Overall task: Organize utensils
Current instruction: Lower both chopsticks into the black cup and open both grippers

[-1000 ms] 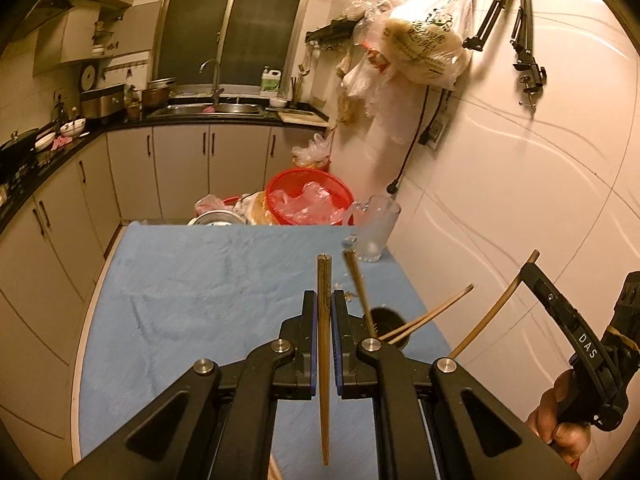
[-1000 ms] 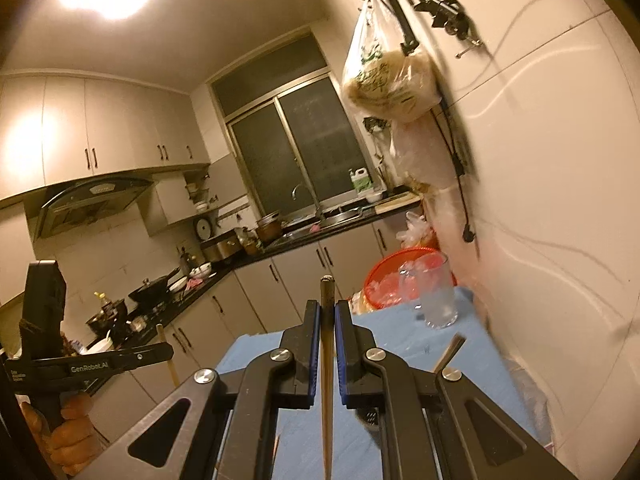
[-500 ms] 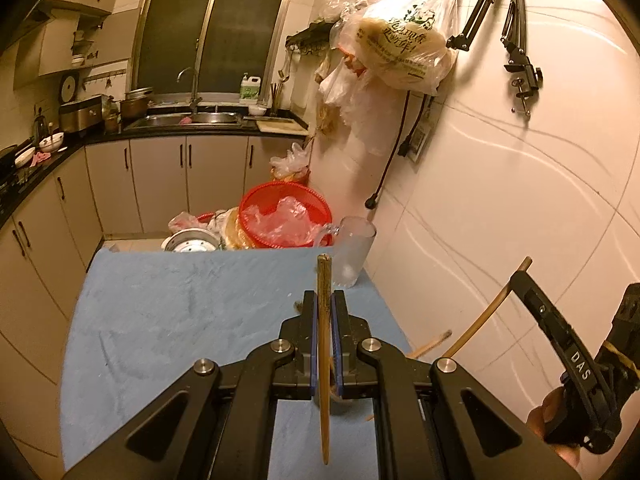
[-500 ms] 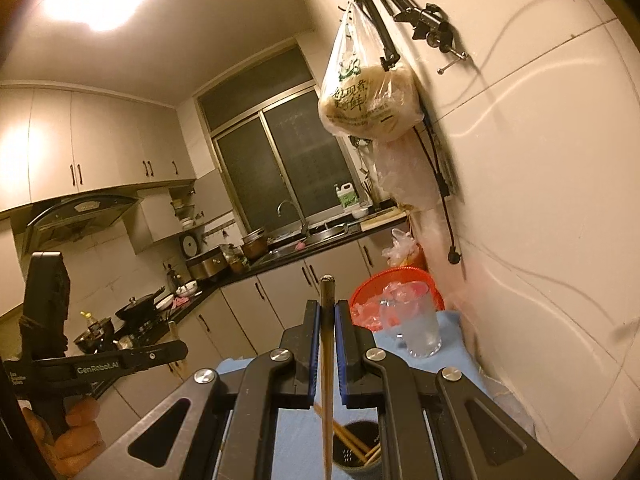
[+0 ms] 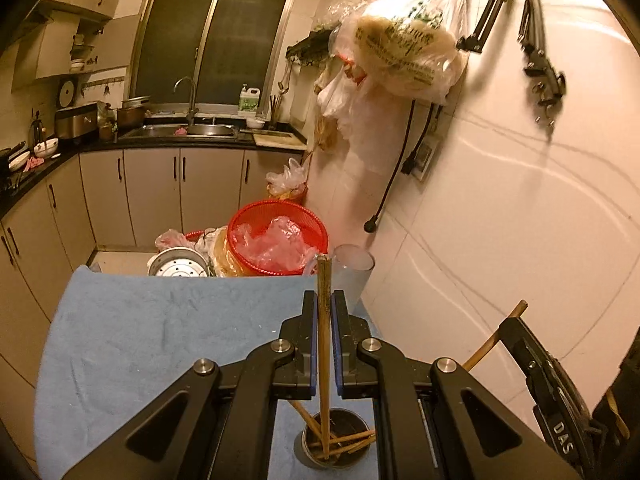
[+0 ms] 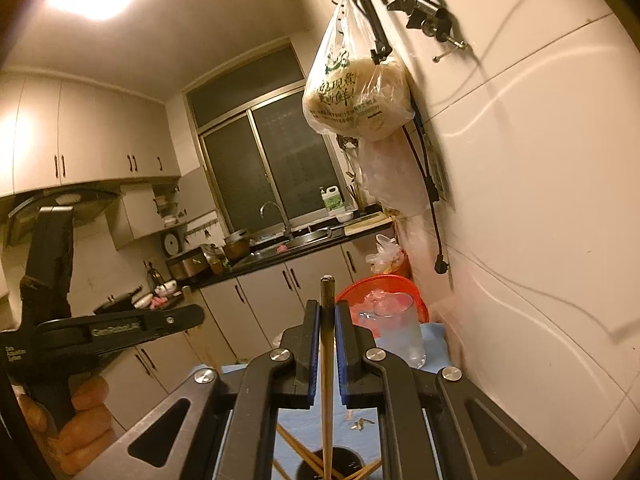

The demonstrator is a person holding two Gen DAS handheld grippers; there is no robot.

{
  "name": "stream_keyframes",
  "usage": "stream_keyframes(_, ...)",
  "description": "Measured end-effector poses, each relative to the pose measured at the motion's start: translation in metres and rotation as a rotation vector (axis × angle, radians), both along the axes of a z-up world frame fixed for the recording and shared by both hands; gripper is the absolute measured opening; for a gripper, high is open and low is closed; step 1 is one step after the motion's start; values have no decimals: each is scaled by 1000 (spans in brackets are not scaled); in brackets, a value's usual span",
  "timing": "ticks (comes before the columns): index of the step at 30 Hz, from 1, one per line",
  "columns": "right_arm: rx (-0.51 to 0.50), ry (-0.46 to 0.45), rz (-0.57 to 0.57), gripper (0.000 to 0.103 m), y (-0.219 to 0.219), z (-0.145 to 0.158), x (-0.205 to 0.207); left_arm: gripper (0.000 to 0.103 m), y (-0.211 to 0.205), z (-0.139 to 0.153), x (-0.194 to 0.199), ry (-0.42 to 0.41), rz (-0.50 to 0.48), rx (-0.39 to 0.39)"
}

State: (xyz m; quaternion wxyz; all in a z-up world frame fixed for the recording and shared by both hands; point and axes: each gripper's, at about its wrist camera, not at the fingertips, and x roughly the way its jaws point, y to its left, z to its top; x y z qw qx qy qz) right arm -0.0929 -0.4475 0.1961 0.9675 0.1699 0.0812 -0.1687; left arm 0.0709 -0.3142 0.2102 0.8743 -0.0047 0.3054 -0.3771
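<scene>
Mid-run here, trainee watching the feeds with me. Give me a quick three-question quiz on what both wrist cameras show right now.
1. True or false: the left gripper is shut on a chopstick.
2. What does the lower end of that chopstick point into?
A. the red basket
B. the dark utensil cup
C. the frosted glass
3. Fill the gap: in the right wrist view, the right gripper holds a ____ upright between its jaws.

Key:
1. True.
2. B; the cup already holds other chopsticks.
3. chopstick
</scene>
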Motion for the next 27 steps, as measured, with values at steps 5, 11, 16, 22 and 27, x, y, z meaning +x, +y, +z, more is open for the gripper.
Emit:
stream_keyframes(5, -9, 40, 19, 8, 1, -19, 10, 7, -5, -26, 0, 2, -10, 26)
stream_keyframes(11, 6, 78, 39, 8, 4, -38, 9, 7, -2, -45, -9, 6, -36, 56)
stream_keyframes(16, 10, 100, 50, 8, 8, -48, 8, 7, 2, -55, -12, 14, -29, 75)
stream_keyframes(22, 5, 121, 43, 8, 11, -57, 9, 8, 3, -66, -11, 27, -33, 97)
stream_keyframes(27, 0, 145, 37, 8, 13, -62, 11, 8, 1, -73, -10, 36, -33, 112)
